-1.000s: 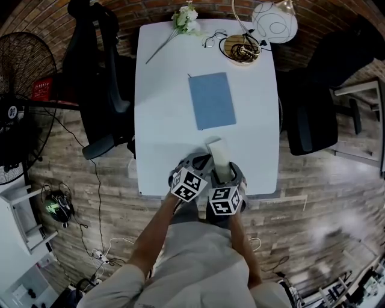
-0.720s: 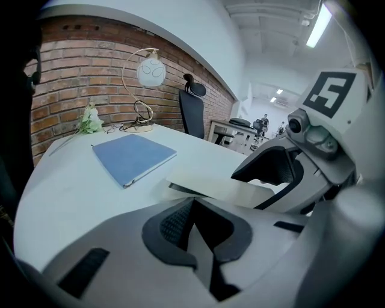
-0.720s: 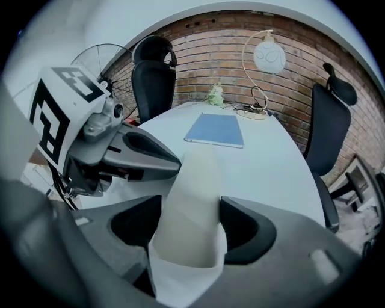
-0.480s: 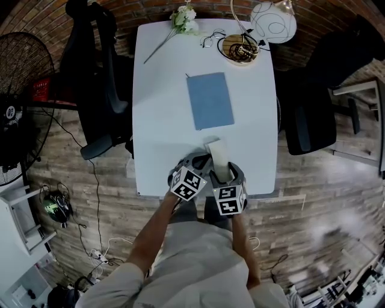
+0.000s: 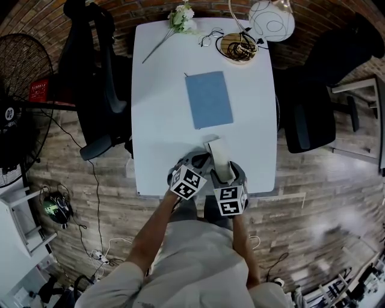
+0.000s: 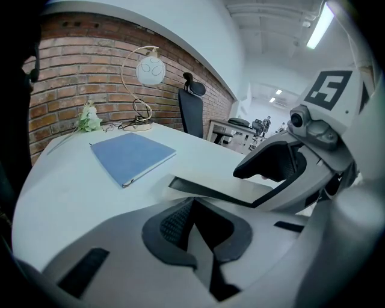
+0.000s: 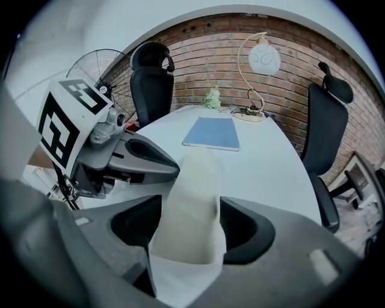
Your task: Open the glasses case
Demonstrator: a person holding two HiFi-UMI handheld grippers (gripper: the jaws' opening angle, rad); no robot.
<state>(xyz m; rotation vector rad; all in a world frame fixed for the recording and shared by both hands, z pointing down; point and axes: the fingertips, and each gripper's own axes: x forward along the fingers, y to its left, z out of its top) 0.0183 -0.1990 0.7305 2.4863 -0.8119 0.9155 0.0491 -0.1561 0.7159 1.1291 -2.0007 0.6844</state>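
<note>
A cream glasses case (image 5: 216, 153) lies lengthwise near the front edge of the white table (image 5: 162, 120). My right gripper (image 5: 224, 173) is shut on its near end; in the right gripper view the case (image 7: 194, 192) fills the gap between the two pads of the right gripper (image 7: 190, 226). My left gripper (image 5: 198, 161) sits just left of the case, close beside the right one. In the left gripper view, the left gripper (image 6: 191, 207) has its pads pressed together with nothing between them, and the case (image 6: 240, 187) shows to the right under the right gripper's finger (image 6: 283, 162).
A blue notebook (image 5: 209, 99) lies mid-table. At the far end are a white flower (image 5: 181, 17), a pair of glasses (image 5: 210, 40), a round tray (image 5: 239, 47) and a globe lamp (image 5: 272, 19). Black chairs (image 5: 99, 78) (image 5: 310, 111) flank the table; a fan (image 5: 18, 90) stands left.
</note>
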